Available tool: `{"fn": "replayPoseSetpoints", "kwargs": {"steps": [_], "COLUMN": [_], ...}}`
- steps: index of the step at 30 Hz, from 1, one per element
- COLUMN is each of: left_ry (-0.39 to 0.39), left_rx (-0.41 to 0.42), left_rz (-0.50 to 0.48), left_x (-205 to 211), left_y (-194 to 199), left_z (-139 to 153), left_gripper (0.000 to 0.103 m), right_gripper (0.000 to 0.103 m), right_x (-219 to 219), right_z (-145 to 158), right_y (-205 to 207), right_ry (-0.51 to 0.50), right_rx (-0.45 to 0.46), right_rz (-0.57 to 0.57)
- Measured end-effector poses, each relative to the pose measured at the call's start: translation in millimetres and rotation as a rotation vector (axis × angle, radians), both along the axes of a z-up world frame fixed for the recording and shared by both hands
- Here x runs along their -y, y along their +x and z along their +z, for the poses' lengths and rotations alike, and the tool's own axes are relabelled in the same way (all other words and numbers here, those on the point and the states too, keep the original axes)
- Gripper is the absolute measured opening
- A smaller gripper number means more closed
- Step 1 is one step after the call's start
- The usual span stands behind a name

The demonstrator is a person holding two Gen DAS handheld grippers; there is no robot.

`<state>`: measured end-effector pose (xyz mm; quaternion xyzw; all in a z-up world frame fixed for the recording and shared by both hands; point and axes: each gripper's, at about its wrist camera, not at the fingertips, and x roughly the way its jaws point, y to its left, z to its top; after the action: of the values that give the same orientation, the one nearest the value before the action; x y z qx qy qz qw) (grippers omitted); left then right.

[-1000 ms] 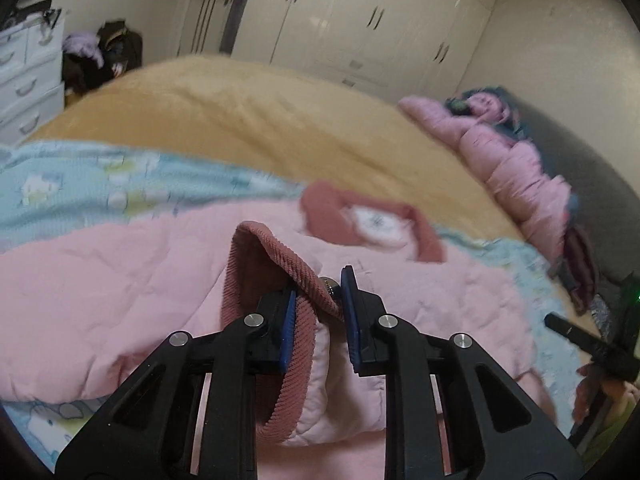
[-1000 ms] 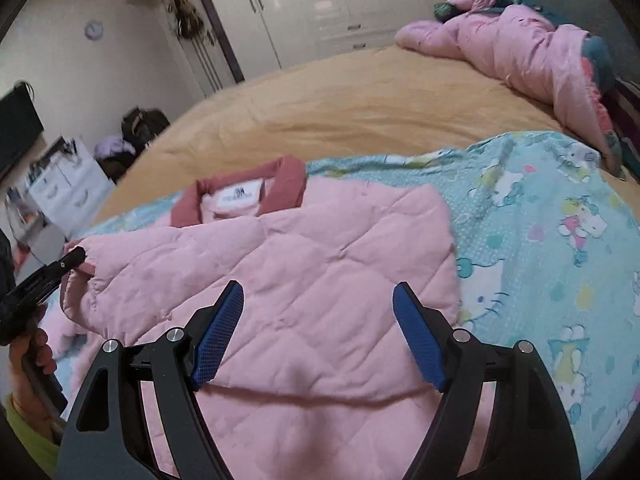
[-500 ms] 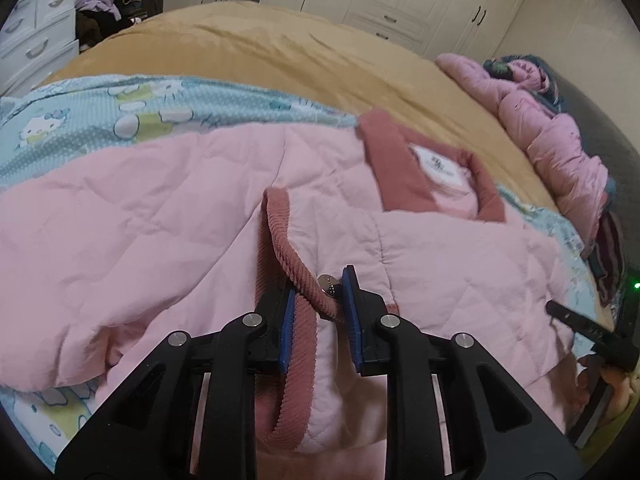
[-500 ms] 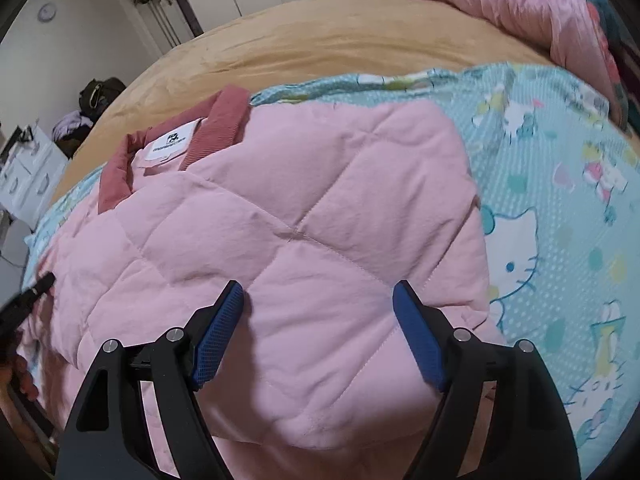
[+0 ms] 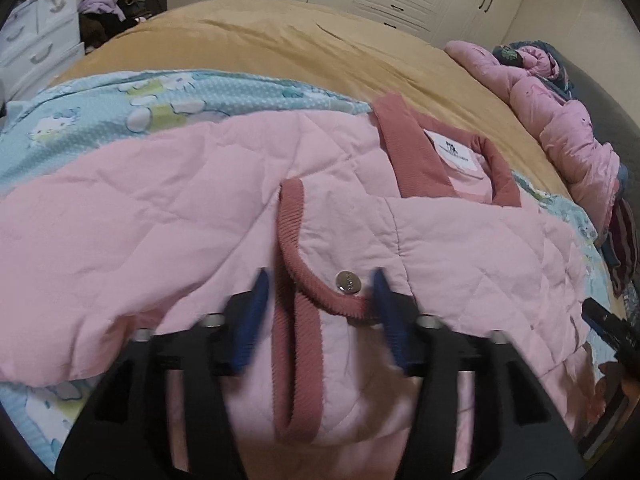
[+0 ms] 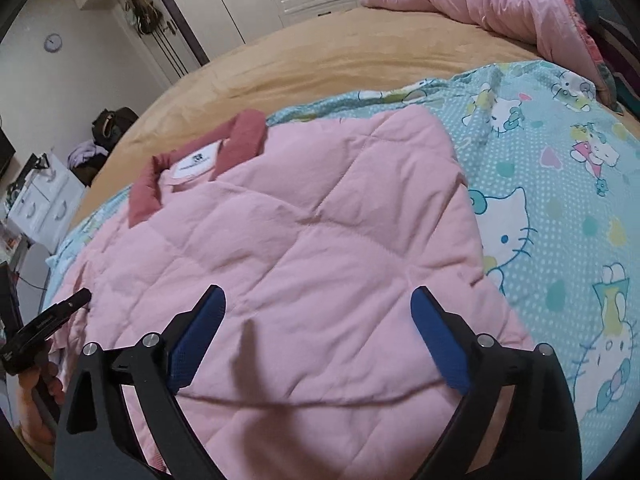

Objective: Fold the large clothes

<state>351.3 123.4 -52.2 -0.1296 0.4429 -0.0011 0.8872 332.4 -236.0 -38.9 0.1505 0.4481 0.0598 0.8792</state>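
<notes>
A pink quilted jacket [image 5: 160, 220] with a dark-rose corduroy collar [image 5: 408, 152] lies on a Hello Kitty sheet on the bed; it also shows in the right wrist view [image 6: 300, 248]. Its sleeve with a corduroy cuff [image 5: 296, 280] and a metal snap [image 5: 347, 281] lies folded across the body. My left gripper [image 5: 320, 308] is open, its blue pads on either side of the cuff, not gripping it. My right gripper [image 6: 316, 336] is open and empty just above the jacket's right half.
The blue Hello Kitty sheet [image 6: 560, 200] covers the near bed over a tan cover [image 5: 300, 48]. A heap of pink padded clothes [image 5: 560, 120] lies at the far right. White drawers [image 5: 36, 40] stand at the left, wardrobes behind.
My left gripper has opened and let go of the cuff, which now lies on the jacket body. My right gripper has stayed open and drawn back a little.
</notes>
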Motion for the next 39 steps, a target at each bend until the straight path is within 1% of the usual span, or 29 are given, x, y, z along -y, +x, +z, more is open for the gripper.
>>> {"fn": "replayPoseSetpoints", "kwargs": {"steps": [1, 2, 3, 5, 9, 12, 15, 24, 27, 31, 34, 36, 39], "left_ry": [0.003, 0.007, 0.014, 0.024, 0.015, 0.032, 0.045, 0.065, 0.083, 0.056, 0.062, 0.042, 0.008], "left_rx": [0.0, 0.0, 0.003, 0.014, 0.019, 0.011, 0.005, 0.034, 0.049, 0.059, 0.056, 0.053, 0.058], "left_rz": [0.004, 0.008, 0.017, 0.041, 0.081, 0.105, 0.117, 0.172, 0.222, 0.293, 0.345, 0.367, 0.427], "left_x": [-1.4, -1.9, -3.4, -5.9, -12.1, -15.0, -17.6, -31.4, -46.0, -70.9, -89.6, -101.2, -122.9], "left_y": [-3.0, -4.8, -7.8, -13.8, -24.3, -32.6, -39.8, -59.7, -66.3, -74.9, -82.2, -86.1, -95.7], "left_z": [2.9, 5.8, 9.2, 16.5, 26.7, 30.4, 35.1, 54.2, 61.9, 67.8, 70.7, 71.4, 73.0], "left_gripper": [0.064, 0.073, 0.078, 0.093, 0.094, 0.094, 0.094, 0.094, 0.094, 0.094, 0.094, 0.094, 0.094], "right_gripper": [0.093, 0.093, 0.093, 0.094, 0.094, 0.094, 0.094, 0.095, 0.095, 0.095, 0.095, 0.095, 0.095], "right_x": [0.2, 0.4, 0.4, -0.6, -8.5, -18.0, -31.5, -77.1, -96.6, -126.7, -148.2, -163.7, -186.1], "right_z": [1.5, 3.2, 4.9, 8.1, 14.9, 21.3, 30.4, 60.0, 72.0, 87.3, 95.7, 100.2, 106.1], "right_y": [-1.9, -3.9, -5.9, -9.6, -14.9, -19.6, -24.5, -34.9, -38.3, -42.5, -44.4, -44.6, -44.6], "right_ry": [0.008, 0.021, 0.029, 0.045, 0.061, 0.068, 0.067, 0.086, 0.099, 0.097, 0.1, 0.103, 0.109], "right_rx": [0.0, -0.001, 0.0, 0.004, 0.013, 0.025, 0.044, 0.086, 0.104, 0.13, 0.146, 0.152, 0.16], "right_rz": [-0.002, -0.003, -0.006, -0.008, 0.015, 0.032, 0.06, 0.166, 0.213, 0.284, 0.329, 0.355, 0.392]}}
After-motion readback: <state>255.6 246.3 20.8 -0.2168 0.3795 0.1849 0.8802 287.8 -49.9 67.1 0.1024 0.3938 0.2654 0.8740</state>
